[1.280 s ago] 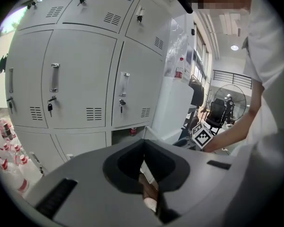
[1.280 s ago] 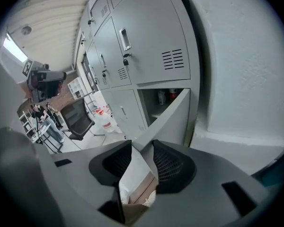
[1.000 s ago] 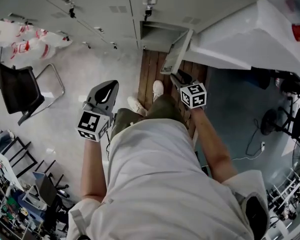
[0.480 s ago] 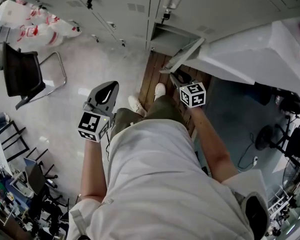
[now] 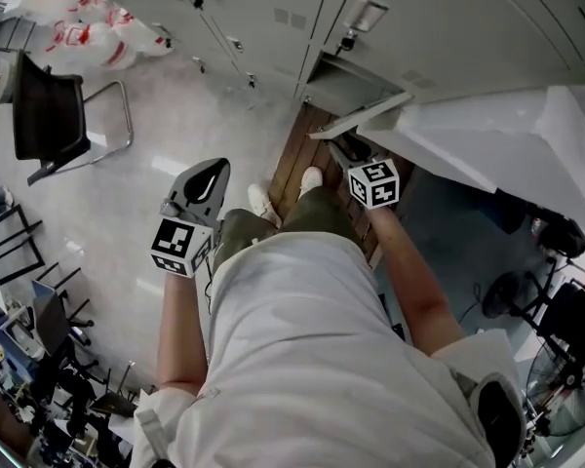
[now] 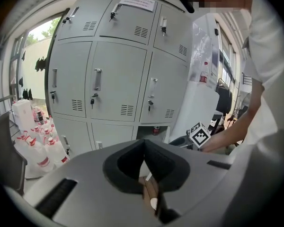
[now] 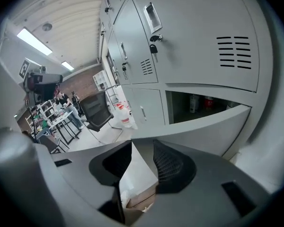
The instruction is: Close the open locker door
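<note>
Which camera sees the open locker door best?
The right gripper view: the open locker door stretches wide across it, close up. The head view shows the door small, edge-on from above. The left gripper view shows only the open compartment, far off.

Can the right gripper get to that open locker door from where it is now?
Probably yes. The right gripper sits close in front of the locker door, jaws apart, and nothing shows between them.

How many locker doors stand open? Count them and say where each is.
1. The open locker door is in the bottom row, swung partway out, close ahead of the right gripper. Every other door in view looks shut; more lockers lie outside the frame.
</note>
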